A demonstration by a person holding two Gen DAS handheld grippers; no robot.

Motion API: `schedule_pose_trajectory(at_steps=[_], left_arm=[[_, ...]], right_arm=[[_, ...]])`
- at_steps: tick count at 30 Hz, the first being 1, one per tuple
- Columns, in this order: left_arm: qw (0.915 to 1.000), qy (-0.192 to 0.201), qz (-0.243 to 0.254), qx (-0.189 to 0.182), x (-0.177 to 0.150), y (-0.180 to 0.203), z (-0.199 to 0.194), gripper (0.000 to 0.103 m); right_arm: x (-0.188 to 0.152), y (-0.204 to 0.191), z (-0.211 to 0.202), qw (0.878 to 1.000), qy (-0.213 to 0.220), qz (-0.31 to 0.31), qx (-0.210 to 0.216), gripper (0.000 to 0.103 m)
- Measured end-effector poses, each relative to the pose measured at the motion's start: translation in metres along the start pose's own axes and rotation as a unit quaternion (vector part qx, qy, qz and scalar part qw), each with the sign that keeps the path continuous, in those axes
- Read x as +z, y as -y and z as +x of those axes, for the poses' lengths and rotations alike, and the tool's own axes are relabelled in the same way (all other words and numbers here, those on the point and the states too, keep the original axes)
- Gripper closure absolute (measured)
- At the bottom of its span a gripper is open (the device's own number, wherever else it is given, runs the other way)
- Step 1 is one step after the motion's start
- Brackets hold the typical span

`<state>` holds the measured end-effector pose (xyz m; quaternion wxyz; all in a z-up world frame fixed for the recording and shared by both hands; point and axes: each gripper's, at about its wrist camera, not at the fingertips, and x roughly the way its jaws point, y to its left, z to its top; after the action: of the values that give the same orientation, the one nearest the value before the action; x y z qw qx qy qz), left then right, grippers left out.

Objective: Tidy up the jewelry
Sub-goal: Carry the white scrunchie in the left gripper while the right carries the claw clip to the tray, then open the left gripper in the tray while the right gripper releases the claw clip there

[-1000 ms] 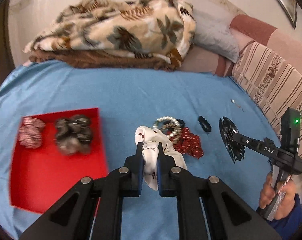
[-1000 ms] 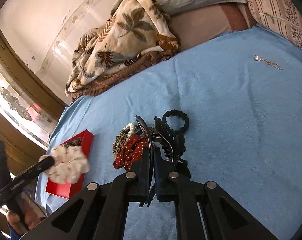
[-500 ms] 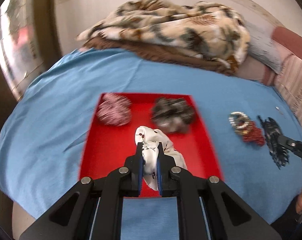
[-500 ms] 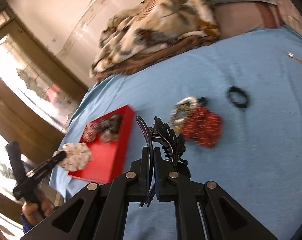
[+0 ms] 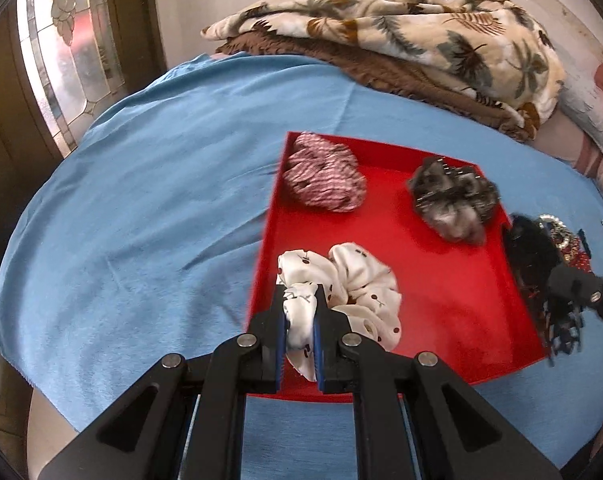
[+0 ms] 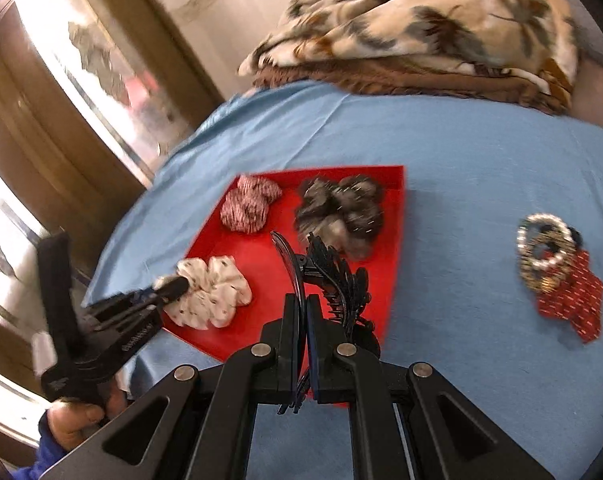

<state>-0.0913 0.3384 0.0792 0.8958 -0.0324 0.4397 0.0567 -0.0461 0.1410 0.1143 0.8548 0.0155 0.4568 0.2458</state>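
Blue bedspread [image 5: 149, 200] carries a red tray [image 5: 453, 292]. Left gripper [image 5: 300, 312], clamped on the white scrunchie [image 5: 357, 280], rests it in the tray's near corner; releasing looks next. Right gripper [image 6: 304, 312] pinches a black hair claw [image 6: 333, 276] above the tray's near edge, awaiting placement

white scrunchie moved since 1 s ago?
Yes. The white scrunchie, gripped by the left gripper, went left from beside the red cloth on the sheet to the red tray, where it now rests at the near-left corner.
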Motion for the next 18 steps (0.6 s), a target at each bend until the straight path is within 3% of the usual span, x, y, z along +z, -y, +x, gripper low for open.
schedule_pose_trajectory(at_steps=[5,11,14,16,18], left_arm=[[0.9993,-0.015,-0.026,-0.020,-0.005,-0.017,0.004,0.092],[0.9997,-0.003,-0.020,-0.015,-0.007,-0.011,0.000,0.088],[0.9992,0.014,-0.025,-0.027,-0.006,-0.009,-0.007,0.077],[0.9987,0.030,-0.027,-0.030,-0.005,-0.008,-0.012,0.062],[0.9981,0.050,-0.026,-0.023,-0.005,-0.006,-0.018,0.054]], right_arm=[[-0.009,-0.003,0.024,1.000,-0.023,-0.007,-0.013,0.097],[-0.010,0.000,0.027,0.999,-0.025,-0.003,-0.023,0.095],[-0.011,0.003,0.029,0.999,-0.029,0.003,-0.030,0.093],[-0.011,0.004,0.028,0.999,-0.029,0.005,-0.032,0.093],[-0.011,0.004,0.025,0.999,-0.026,0.004,-0.032,0.081]])
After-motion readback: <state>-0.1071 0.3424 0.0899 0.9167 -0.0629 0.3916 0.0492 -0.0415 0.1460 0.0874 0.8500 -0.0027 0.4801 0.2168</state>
